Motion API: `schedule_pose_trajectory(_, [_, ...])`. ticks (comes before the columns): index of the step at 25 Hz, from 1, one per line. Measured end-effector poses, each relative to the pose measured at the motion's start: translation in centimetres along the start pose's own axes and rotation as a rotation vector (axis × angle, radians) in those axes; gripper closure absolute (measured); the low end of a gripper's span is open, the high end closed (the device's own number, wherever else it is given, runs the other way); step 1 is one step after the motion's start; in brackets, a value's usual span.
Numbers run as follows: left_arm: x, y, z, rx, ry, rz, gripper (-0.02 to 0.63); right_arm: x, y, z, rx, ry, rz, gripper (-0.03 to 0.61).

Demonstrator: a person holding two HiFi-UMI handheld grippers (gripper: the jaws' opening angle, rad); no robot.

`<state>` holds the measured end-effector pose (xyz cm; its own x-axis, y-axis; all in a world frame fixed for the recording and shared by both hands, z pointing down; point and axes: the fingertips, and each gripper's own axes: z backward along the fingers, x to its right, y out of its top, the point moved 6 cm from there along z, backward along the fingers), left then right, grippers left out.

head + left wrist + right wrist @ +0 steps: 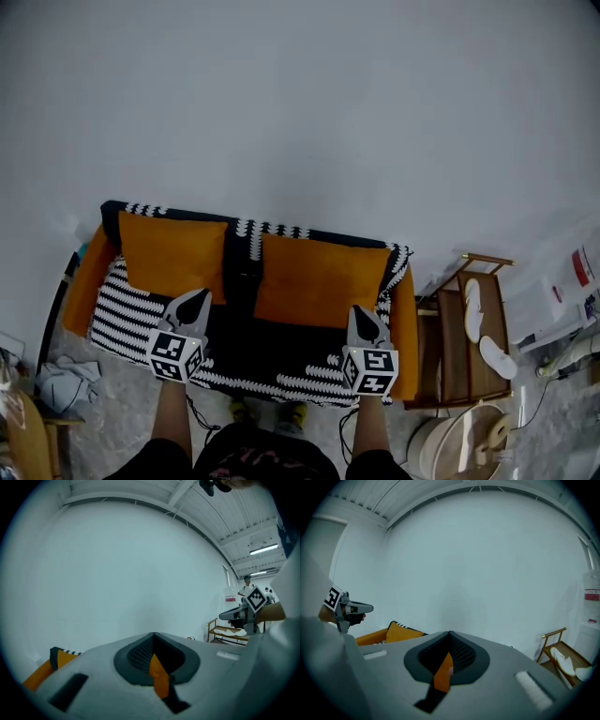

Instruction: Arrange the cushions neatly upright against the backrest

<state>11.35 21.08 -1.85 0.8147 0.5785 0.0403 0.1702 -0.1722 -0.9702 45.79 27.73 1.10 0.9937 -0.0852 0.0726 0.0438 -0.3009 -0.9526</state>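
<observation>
Two orange cushions stand upright against the sofa backrest (pixel 246 246), one at the left (pixel 173 253) and one at the right (pixel 319 281). The seat has a black-and-white striped cover (pixel 122 319). My left gripper (pixel 197 298) is shut and empty, in front of the left cushion's lower right corner. My right gripper (pixel 361 314) is also shut and empty, below the right cushion's lower right corner. In the left gripper view the jaws (pixel 153 634) meet against the white wall, and a cushion corner (pixel 63 658) shows low at the left. The right gripper view shows its shut jaws (pixel 450 633), a cushion (pixel 401 632) and the left gripper (pixel 349 609).
A wooden rack (pixel 459 352) with white slippers (pixel 473 309) stands right of the sofa, with a round pale object (pixel 469 441) in front of it. A crumpled cloth (pixel 66 380) lies on the floor at the left. A white wall rises behind the sofa.
</observation>
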Motion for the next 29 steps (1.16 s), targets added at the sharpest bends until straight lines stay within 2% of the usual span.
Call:
schedule_pose_trajectory(14, [0.0,2.1,1.3,0.043,0.039,0.001,0.615,0.4,2.8,0.4,0.068,0.004,0.009,0.566])
schedule_pose_trajectory(29, [-0.7,3.0,1.3,0.055,0.032,-0.012,0.615,-0.4,4.5,0.6,0.107,0.004,0.038,0.566])
